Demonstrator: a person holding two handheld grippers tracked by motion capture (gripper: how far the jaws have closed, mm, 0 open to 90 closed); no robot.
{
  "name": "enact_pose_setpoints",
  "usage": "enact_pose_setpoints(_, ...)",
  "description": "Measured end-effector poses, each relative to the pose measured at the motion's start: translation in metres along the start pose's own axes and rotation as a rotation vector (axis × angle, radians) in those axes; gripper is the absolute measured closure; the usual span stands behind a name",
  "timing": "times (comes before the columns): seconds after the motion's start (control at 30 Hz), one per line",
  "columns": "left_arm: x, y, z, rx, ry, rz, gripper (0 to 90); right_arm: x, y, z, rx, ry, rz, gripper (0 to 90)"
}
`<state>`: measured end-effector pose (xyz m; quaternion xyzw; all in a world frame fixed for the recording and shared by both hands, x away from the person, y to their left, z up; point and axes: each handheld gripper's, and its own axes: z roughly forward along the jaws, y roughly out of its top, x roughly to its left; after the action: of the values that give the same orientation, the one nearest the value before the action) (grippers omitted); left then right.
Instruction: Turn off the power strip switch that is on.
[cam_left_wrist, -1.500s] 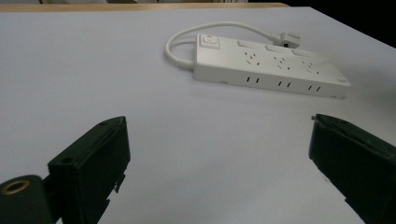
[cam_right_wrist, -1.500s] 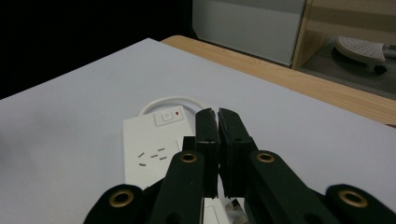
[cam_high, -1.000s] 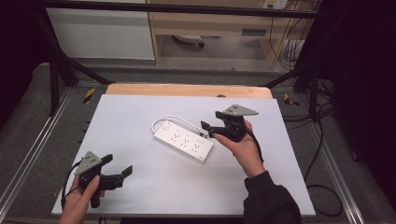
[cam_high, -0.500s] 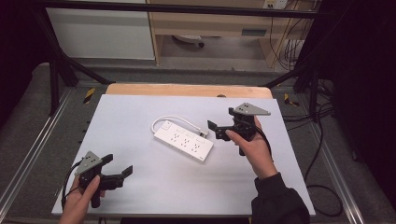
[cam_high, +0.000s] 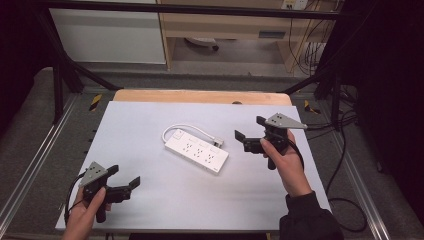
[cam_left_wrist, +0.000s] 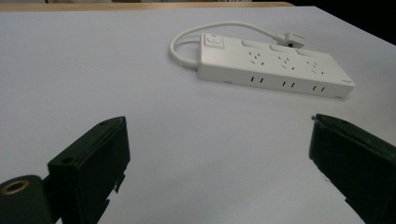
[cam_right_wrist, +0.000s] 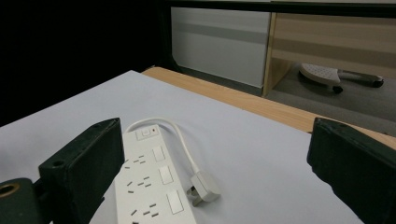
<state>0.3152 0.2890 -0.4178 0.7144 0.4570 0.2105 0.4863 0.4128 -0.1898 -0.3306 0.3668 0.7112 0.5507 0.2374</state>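
While the left gripper sits low at approx 7 o'clock on the white table, its jaws gape wide w/ nothing between them. Left hand wraps the handle from below, jaws aimed toward 2 o'clock, grey plate on top. Its own view looks across bare surface at the power strip beyond.

Mid-table now: power strip, white, three socket sets in a row w/ a rocker switch beside each, master switch at the cord end. It lies flat, long axis running 10 to 4 o'clock. Short white cord loops off the far end and curls back; plug rests beside the body.

Right gripper at approx 3 o'clock, just right of the strip, apart from it. Jaws spread wide, empty, pointing toward 9 o'clock. Right hand grips from behind, dark sleeve trailing to the near edge.
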Motion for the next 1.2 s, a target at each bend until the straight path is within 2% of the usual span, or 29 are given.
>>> enact_pose_setpoints(0.1, 0.000, 0.000, 0.000, 0.000, 0.005, 0.002, 5.3, -0.002, -0.001, -0.007, -0.006, -0.009, -0.001, 6.4)
enact_pose_setpoints(0.23, 0.002, 0.000, -0.001, 0.003, 0.015, 0.002, 5.3, -0.006, -0.005, -0.020, -0.001, -0.051, -0.029, 7.8)
enact_pose_setpoints(0.37, 0.002, 0.000, -0.002, -0.003, 0.013, -0.003, 5.3, -0.010, -0.012, -0.036, -0.036, -0.054, -0.012, 7.5)
enact_pose_setpoints(0.57, 0.002, 0.001, -0.003, -0.005, 0.008, 0.001, 5.3, -0.014, -0.024, -0.050, -0.055, -0.069, -0.021, 6.3)
enact_pose_setpoints(0.83, 0.002, 0.001, -0.003, -0.008, 0.007, 0.002, 5.3, -0.020, -0.038, -0.061, -0.065, -0.091, 0.004, 6.9)
enact_pose_setpoints(0.97, 0.001, 0.001, -0.003, -0.011, 0.010, 0.003, 5.3, -0.023, -0.051, -0.065, -0.038, -0.093, 0.003, 5.3)
enact_pose_setpoints(1.2, 0.001, 0.001, -0.003, -0.007, 0.004, 0.004, 5.2, -0.029, -0.072, -0.069, -0.032, -0.129, 0.012, 5.0)
